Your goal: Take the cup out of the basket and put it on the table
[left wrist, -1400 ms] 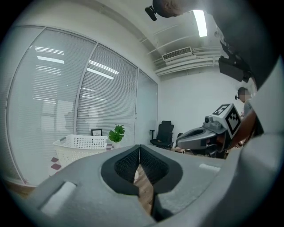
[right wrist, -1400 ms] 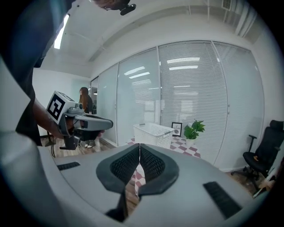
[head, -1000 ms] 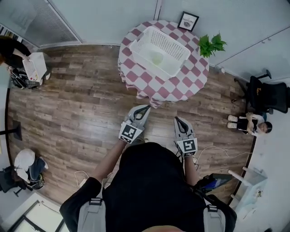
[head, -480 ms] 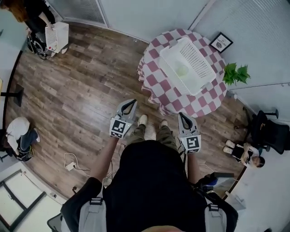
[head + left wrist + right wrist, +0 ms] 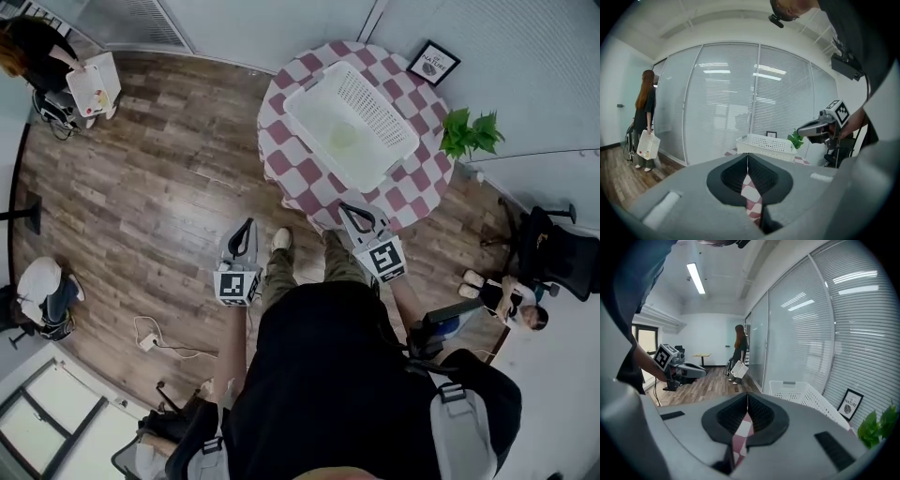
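Note:
A pale green cup [image 5: 343, 139] lies inside the white plastic basket [image 5: 384, 112] on the round table with a pink-and-white checked cloth [image 5: 281, 141]. My right gripper [image 5: 344, 206] is shut and empty, with its tips at the table's near edge, short of the basket. My left gripper [image 5: 247, 224] is shut and empty too, held over the wooden floor to the left of the table. In the left gripper view the basket [image 5: 766, 144] stands ahead past the closed jaws, and the right gripper [image 5: 815, 129] shows at the right. The basket's walls [image 5: 801, 394] hide the cup in both gripper views.
A framed picture [image 5: 429, 64] and a green plant [image 5: 469, 133] stand at the table's far side by the glass wall. A seated person [image 5: 511, 300] and an office chair [image 5: 553, 248] are at the right. Other people [image 5: 37, 56] are at the left, with a cable [image 5: 155, 342] on the floor.
The person has stepped closer to the table, and the right gripper now reaches its near edge. The left gripper has dropped back by the person's side. Both stayed shut.

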A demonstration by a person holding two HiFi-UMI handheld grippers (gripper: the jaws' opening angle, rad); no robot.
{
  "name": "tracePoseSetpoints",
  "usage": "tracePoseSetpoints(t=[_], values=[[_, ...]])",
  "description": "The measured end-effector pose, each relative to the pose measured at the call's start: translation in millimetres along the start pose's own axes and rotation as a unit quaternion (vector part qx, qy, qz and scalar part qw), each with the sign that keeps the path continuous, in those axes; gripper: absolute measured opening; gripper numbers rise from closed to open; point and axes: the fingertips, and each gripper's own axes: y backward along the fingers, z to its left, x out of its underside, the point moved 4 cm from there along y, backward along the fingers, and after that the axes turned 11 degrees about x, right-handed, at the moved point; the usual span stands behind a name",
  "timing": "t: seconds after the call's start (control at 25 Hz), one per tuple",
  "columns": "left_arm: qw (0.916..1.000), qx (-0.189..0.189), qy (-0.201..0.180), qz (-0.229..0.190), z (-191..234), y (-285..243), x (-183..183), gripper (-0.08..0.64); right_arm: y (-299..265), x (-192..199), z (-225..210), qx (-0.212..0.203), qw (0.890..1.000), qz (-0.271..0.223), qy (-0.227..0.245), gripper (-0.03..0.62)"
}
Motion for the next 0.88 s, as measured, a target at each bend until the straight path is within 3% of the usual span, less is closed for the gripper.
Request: tracePoseSetpoints(t=[0.2, 0.36, 0.56, 0.72, 0.88], values=[[0.9972, -0.068, 0.028, -0.012, -34, -10, 4, 0.006, -27, -13, -65, -0.029, 0.996, -0.032, 0.077, 0.009], [0.9920, -0.114, 0.054, -0.009, -67, -13, 21, 0.006, -56, -10, -110, -0.049, 0.982, -0.026, 0.183, 0.009], [0.9861, -0.152, 0.065, -0.014, -87, -16, 29, 0.006, -101, 3, -144, -0.094, 0.947, -0.005, 0.306, 0.009], [0.9820, -0.176, 0.063, -0.023, -94, -14, 28, 0.006, -132, 19, -147, -0.164, 0.918, 0.039, 0.358, 0.011], [0.9758, -0.206, 0.064, -0.035, -92, 0, 27, 0.006, -159, 53, -146, -0.210, 0.881, 0.108, 0.410, 0.011]])
